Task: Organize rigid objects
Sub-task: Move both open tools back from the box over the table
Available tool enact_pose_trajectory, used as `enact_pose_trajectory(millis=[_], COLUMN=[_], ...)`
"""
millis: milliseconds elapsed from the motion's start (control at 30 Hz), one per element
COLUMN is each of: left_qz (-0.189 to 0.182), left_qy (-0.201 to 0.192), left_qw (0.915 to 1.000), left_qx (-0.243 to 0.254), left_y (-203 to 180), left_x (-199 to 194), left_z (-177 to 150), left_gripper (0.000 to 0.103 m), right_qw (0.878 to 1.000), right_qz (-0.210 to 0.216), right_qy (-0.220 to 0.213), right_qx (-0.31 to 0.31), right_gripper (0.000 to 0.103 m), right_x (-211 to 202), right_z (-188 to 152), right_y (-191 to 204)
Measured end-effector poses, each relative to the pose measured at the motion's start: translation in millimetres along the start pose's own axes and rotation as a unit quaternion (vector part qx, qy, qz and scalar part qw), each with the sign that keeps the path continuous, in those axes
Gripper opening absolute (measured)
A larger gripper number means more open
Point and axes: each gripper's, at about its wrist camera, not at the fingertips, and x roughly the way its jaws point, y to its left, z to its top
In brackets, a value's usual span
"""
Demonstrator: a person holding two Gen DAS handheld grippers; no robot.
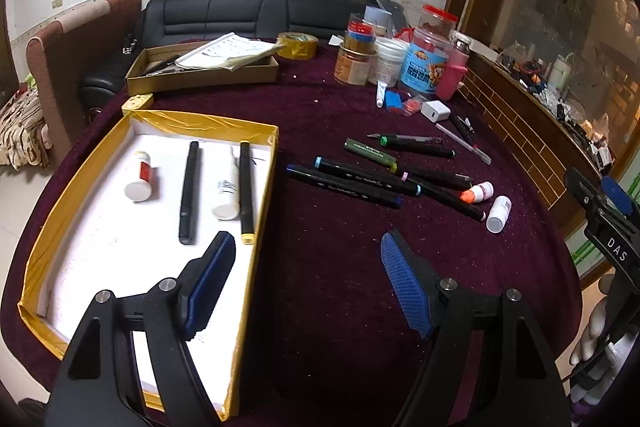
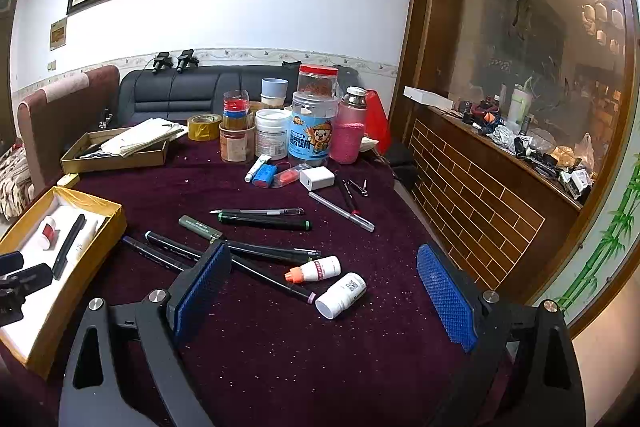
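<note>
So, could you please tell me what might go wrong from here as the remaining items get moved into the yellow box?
1. The white bottle and the orange-capped bottle lie on their sides; a nudge from the open right hand-held gripper may roll them.
2. The markers overlap, so lifting one could drag others.
3. The open left hand-held gripper straddles the yellow box's wall and might catch it.

The left gripper (image 2: 12, 283) is cut off by the right wrist view's left edge, so its jaws cannot be read there. Its own finger (image 1: 208, 283) hides the yellow-edged box's (image 1: 200, 123) near interior. Clutter on the ledge (image 2: 520, 147) beyond the surface's right edge is too small to identify.
</note>
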Motion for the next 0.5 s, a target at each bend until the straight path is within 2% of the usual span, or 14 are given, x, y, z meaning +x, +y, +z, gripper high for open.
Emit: enact_pose_trajectory(millis=[500], left_qz=[-0.003], left_qy=[0.021], left_qw=[0.9997], left_qx=[0.007], left_y=[-8], left_x=[16], left_z=[-1], left_gripper=[0.075], right_qw=[1.000], right_qz=[0.000], right_qy=[0.015], right_qx=[0.000], right_gripper=[0.092], right_x=[11], right_z=[-7], right_y=[-4])
